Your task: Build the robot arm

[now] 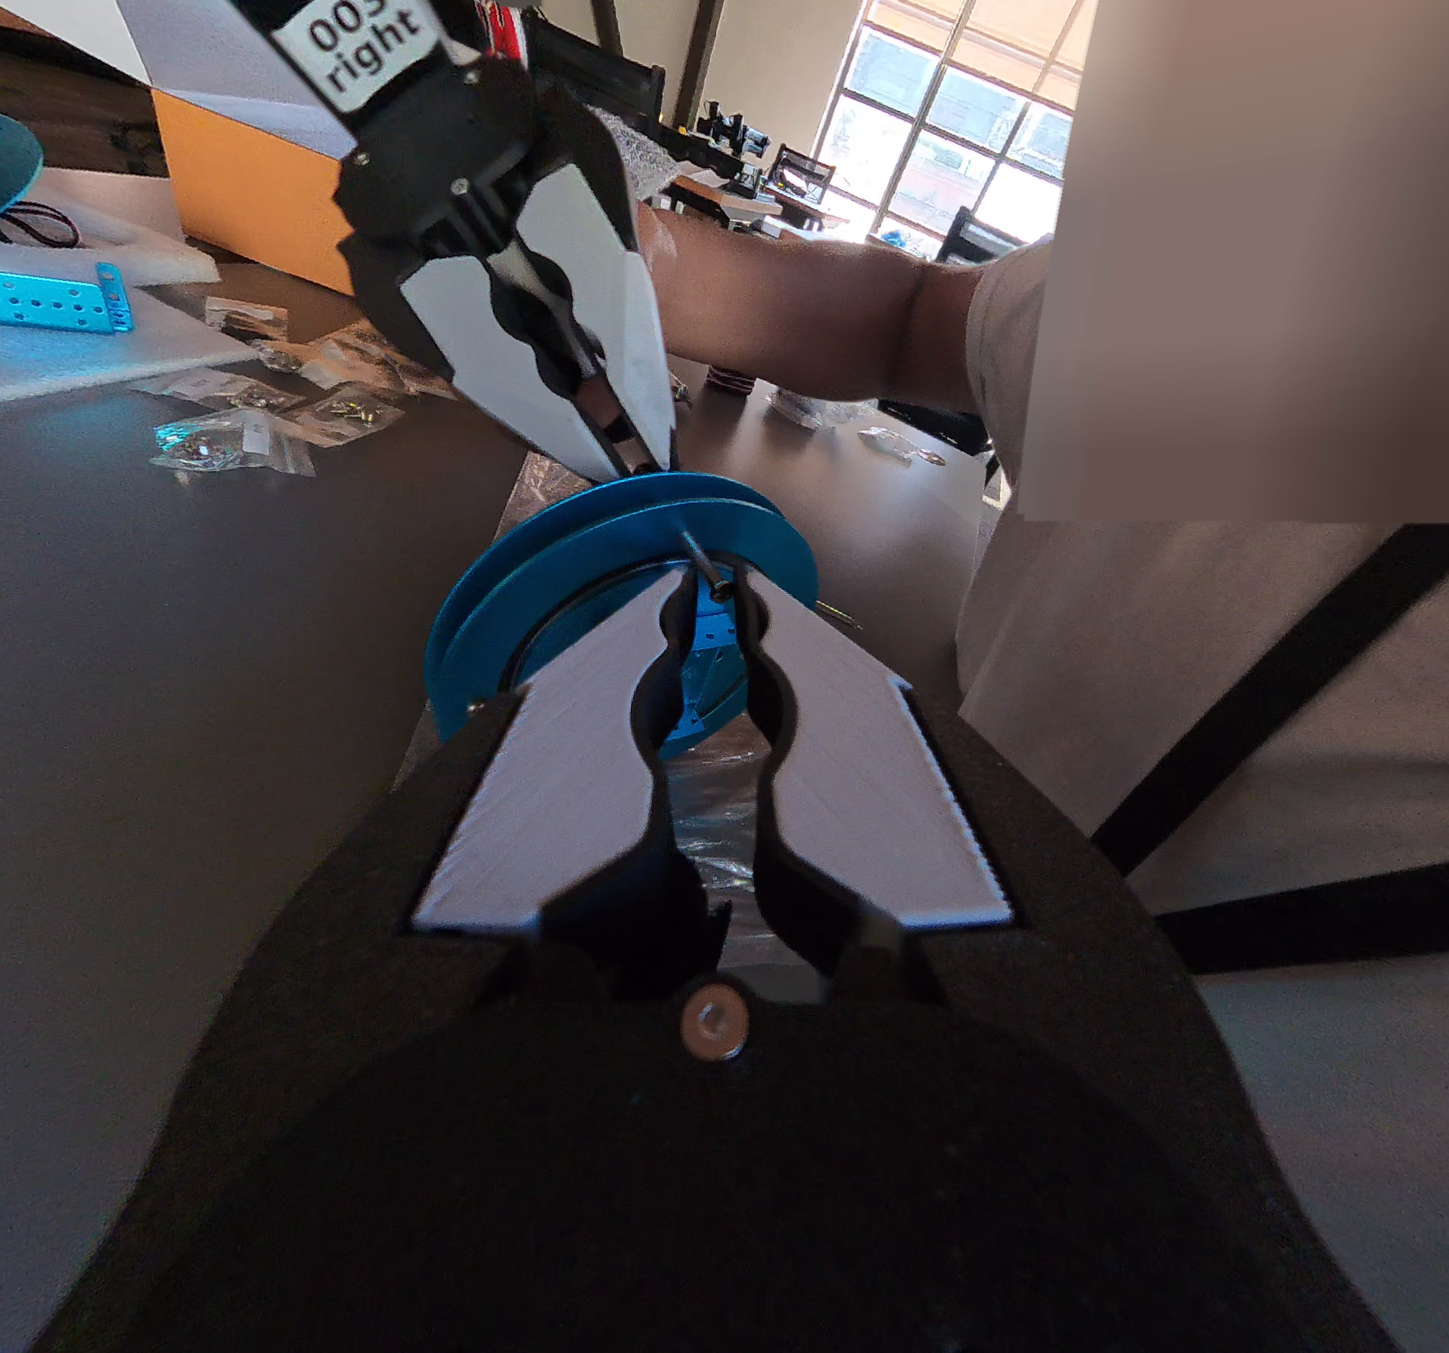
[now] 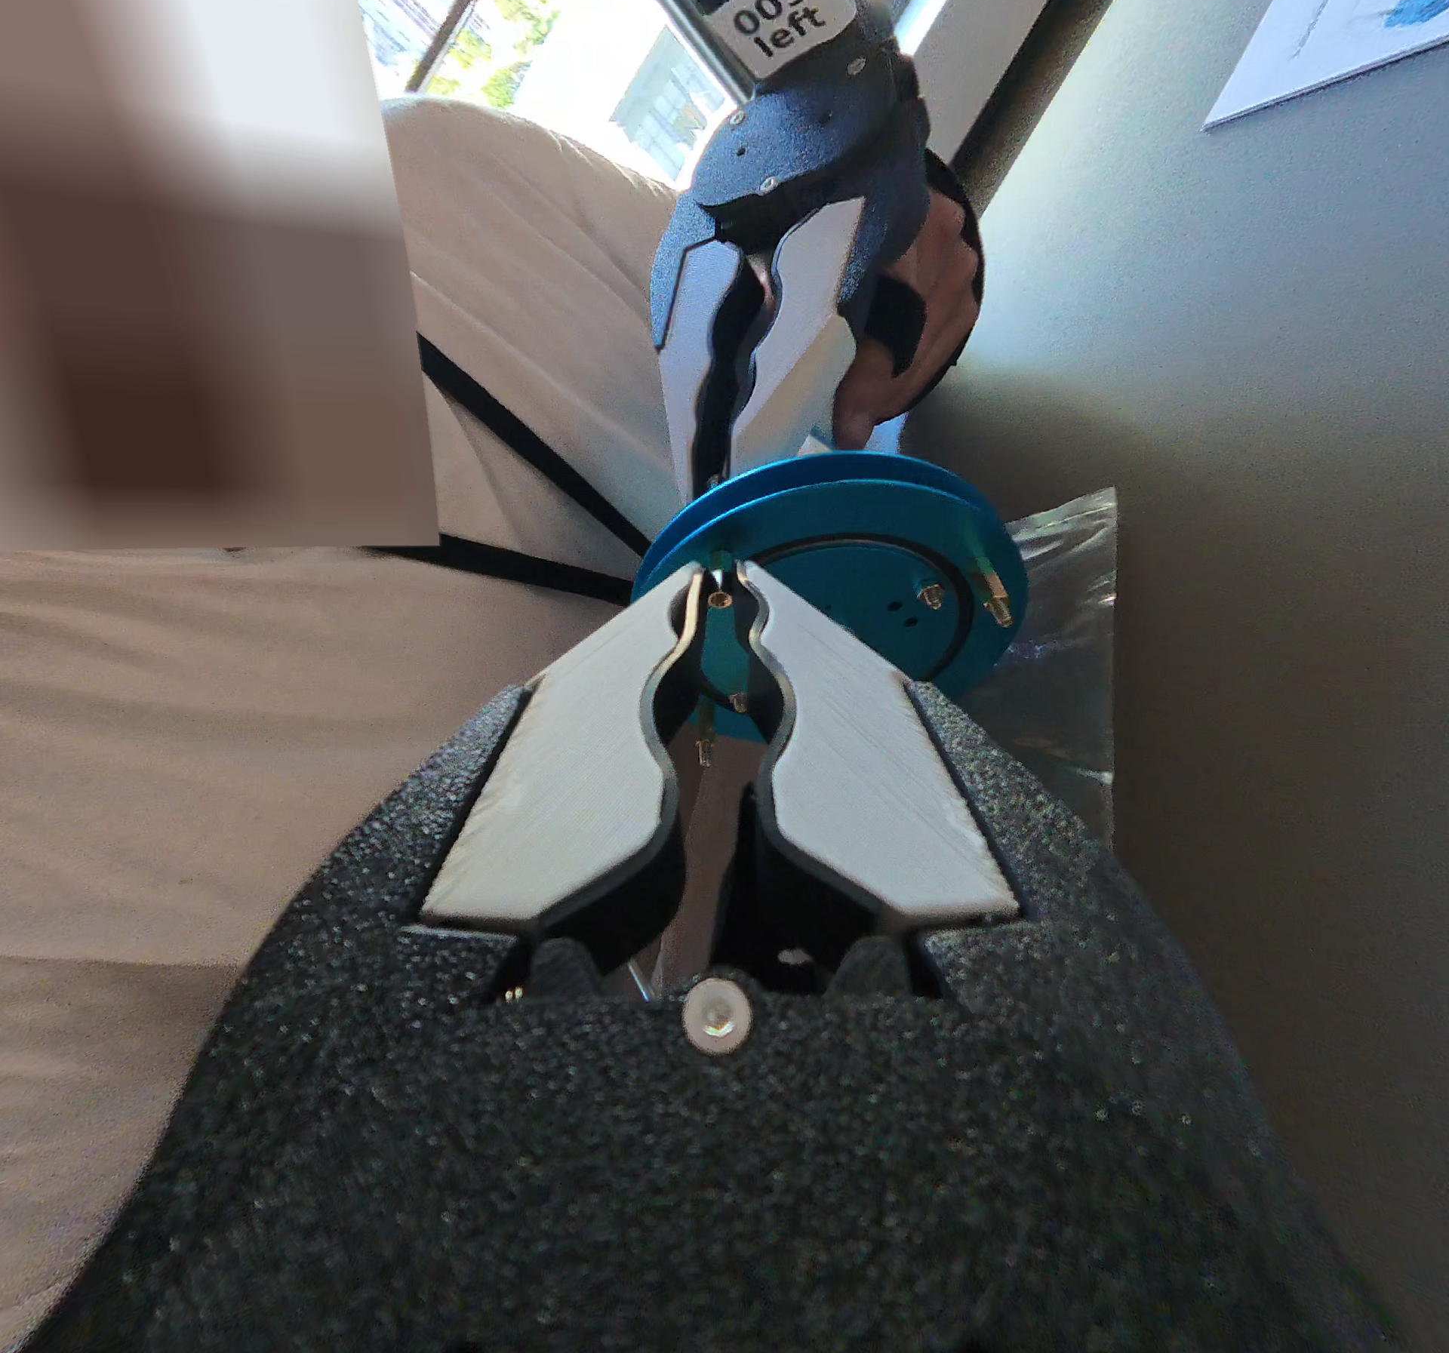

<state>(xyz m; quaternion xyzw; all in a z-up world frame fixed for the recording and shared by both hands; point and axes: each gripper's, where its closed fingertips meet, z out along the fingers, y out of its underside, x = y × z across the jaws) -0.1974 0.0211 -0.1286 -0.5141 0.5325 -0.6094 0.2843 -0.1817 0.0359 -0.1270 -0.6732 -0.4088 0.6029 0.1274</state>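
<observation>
Where the blue double-flanged wheel (image 1: 627, 594) stands on edge upon a clear plastic bag (image 2: 1058, 657) on the dark desk (image 1: 219, 610), both claws meet at its upper rim from opposite sides. The left claw (image 1: 715, 585) has its white fingers nearly pressed together, pinching the head end of a thin dark screw (image 1: 703, 561) that passes through the wheel's flange near the top. The right claw (image 2: 717, 580) comes at the wheel from the far face, its fingers also drawn close, the tips closing on a small brass standoff (image 2: 719, 599) at the same spot on the rim; whether they actually clamp it cannot be told for certain. More brass standoffs (image 2: 992, 598) stick out of the wheel's face toward the right claw. Beyond the wheel, in the left wrist view, lie small clear bags of hardware (image 1: 235, 437), a perforated blue metal beam (image 1: 63, 300) on white foam, and an orange-and-white box (image 1: 251, 171). A person's forearm (image 1: 784, 312) reaches in behind the right claw.
</observation>
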